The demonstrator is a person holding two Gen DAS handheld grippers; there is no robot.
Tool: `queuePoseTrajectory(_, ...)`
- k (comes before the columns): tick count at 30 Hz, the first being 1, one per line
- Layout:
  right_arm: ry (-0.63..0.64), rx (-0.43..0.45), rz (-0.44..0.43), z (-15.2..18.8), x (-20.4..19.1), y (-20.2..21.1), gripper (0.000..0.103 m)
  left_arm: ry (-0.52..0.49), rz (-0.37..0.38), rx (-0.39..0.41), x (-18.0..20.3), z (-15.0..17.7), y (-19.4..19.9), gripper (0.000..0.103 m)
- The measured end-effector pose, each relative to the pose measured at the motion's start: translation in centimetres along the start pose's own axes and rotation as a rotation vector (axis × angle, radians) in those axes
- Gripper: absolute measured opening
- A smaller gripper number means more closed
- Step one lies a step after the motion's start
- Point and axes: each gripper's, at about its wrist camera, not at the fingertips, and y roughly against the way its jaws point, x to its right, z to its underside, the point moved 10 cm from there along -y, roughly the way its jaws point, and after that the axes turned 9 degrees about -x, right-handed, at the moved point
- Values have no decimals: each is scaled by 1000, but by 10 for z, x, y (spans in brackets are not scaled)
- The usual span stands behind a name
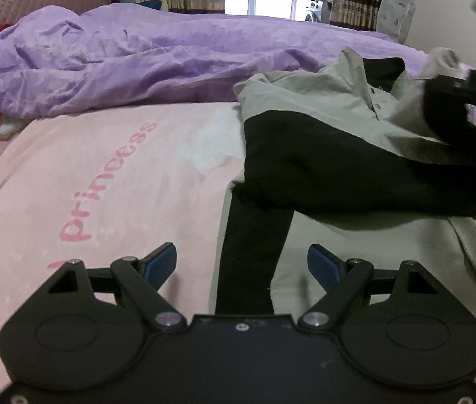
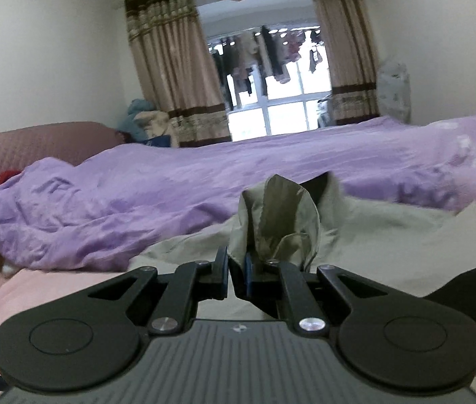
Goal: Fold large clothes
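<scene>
- Lying along the far left of the bed, a rumpled purple duvet (image 1: 143, 64) runs from the quilted maroon headboard (image 1: 19, 3) toward the curtained window (image 1: 278, 0), where laundry hangs outside.
- Nearer the camera, a pink blanket (image 1: 103, 185) lettered "Princess" covers the bed's left half.
- The left claw (image 1: 242, 264) hovers low over the bed with its jaws spread wide, the blue pads (image 1: 157, 264) well apart and gripping nothing; between them shows a black strip of the garment, with pink blanket under the left pad and grey cloth under the right.
- Right of centre, the grey-and-black jacket (image 1: 322, 141) lies spread on the bed, its buttoned collar pointing toward the duvet and a black panel folded across its middle; the lower grey part reaches down to the left claw.
- At the right edge of the left wrist view, the right claw's black body appears blurred over the jacket's far side.
- In the right wrist view, the right claw (image 2: 236, 274) is pinched nearly closed on a bunch of the jacket's grey fabric (image 2: 278, 212), which stands up in a crumpled peak just past the fingertips, the rest of the garment trailing away to the right.
</scene>
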Motion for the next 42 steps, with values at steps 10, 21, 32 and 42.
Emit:
queuePoseTrajectory(10,45,-144,-100,47,-47,-33,49,0,-27,-33,-5,5,-14,86)
queuePoseTrajectory(21,-24,-186,-246,35,-37,4,56,-7,-34,-21,5,7,8,86)
queuePoseTrajectory(32,46,-302,-100,47,-23,-19,62,17,-31,-20,3,14,23,86)
queuePoseTrajectory(42,9,-368,-158,78,-50,-58,7,36,-21,-64,-13,22,6,86)
